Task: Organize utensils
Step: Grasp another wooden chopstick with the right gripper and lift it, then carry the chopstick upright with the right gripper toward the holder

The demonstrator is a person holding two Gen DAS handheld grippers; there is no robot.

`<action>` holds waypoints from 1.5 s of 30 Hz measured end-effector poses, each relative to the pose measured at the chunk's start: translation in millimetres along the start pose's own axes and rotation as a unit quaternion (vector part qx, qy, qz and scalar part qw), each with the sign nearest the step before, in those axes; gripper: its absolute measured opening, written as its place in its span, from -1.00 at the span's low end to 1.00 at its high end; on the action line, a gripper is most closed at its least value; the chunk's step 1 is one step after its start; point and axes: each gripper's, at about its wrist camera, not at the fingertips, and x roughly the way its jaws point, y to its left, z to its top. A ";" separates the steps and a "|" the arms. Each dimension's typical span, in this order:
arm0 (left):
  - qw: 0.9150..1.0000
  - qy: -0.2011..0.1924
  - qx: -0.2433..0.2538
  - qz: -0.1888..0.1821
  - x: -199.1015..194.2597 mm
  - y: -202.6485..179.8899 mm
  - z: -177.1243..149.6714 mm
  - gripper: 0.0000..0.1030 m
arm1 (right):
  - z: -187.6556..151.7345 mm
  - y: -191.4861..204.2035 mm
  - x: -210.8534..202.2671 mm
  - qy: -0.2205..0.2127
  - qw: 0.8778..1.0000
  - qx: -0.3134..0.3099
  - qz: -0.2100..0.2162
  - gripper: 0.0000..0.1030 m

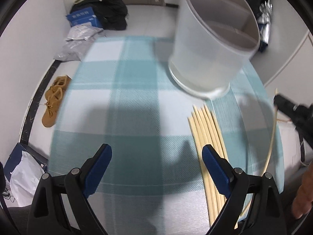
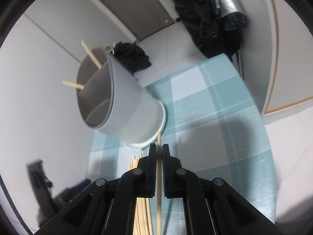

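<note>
A white divided utensil holder stands on the blue checked tablecloth; two chopsticks stick out of it. A bundle of loose wooden chopsticks lies on the cloth in front of the holder. My left gripper hovers open over the cloth, its right finger over the bundle, nothing between the pads. My right gripper is shut on a single chopstick, lifted above the cloth just short of the holder's base. In the left wrist view that held chopstick hangs at the right edge.
On the floor to the left lie a tan shoe, a blue box, dark clothes and plastic bags. A dark backpack leans by the wall beyond the table. A hand shows at the lower right.
</note>
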 end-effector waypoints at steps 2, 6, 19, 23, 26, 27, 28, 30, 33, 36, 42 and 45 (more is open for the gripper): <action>1.000 0.014 0.006 0.003 5.2 -3.2 -2.1 0.76 | 0.6 -6.0 -4.8 -0.006 1.000 0.011 -0.001 -0.91; 0.999 0.032 0.015 0.015 12.2 -11.1 -5.6 0.76 | -2.4 -11.5 -6.0 -0.017 1.000 0.019 -0.008 -0.91; 0.999 0.032 0.008 0.028 11.1 -13.5 1.5 0.77 | 0.2 -8.4 -14.6 -0.049 0.999 -0.001 0.008 -0.91; 0.998 0.032 0.012 0.046 16.2 -16.0 4.4 0.76 | -1.5 -6.4 -16.5 -0.054 0.998 -0.006 0.013 -0.91; 0.998 0.039 0.008 0.049 19.5 -14.7 11.4 0.75 | -2.0 -4.2 -20.3 -0.063 0.998 -0.011 0.020 -0.91; 0.998 0.038 0.007 0.049 20.0 -14.5 12.5 0.69 | -2.0 -3.1 -21.4 -0.066 0.998 -0.013 0.022 -0.91; 0.998 0.036 0.008 0.048 20.1 -15.0 15.0 0.54 | -2.1 -1.9 -22.4 -0.068 0.997 -0.016 0.023 -0.91; 0.998 0.037 0.012 0.045 19.5 -18.3 18.3 0.21 | -2.4 1.5 -24.1 -0.071 0.997 -0.024 0.022 -0.91; 0.998 0.046 0.018 0.040 19.2 -23.8 19.5 -0.22 | -2.9 5.0 -25.5 -0.074 0.996 -0.032 0.023 -0.91; 0.998 0.047 0.022 0.037 20.2 -29.7 20.7 -0.63 | -3.0 7.4 -25.6 -0.075 0.996 -0.035 0.024 -0.91; 0.998 0.046 0.018 0.034 25.6 -36.5 30.8 -0.94 | -3.1 11.0 -23.8 -0.076 0.996 -0.043 0.022 -0.91; 0.999 0.045 0.003 0.022 24.5 -30.5 36.0 -0.95 | -3.3 12.8 -22.3 -0.075 0.996 -0.046 0.020 -0.91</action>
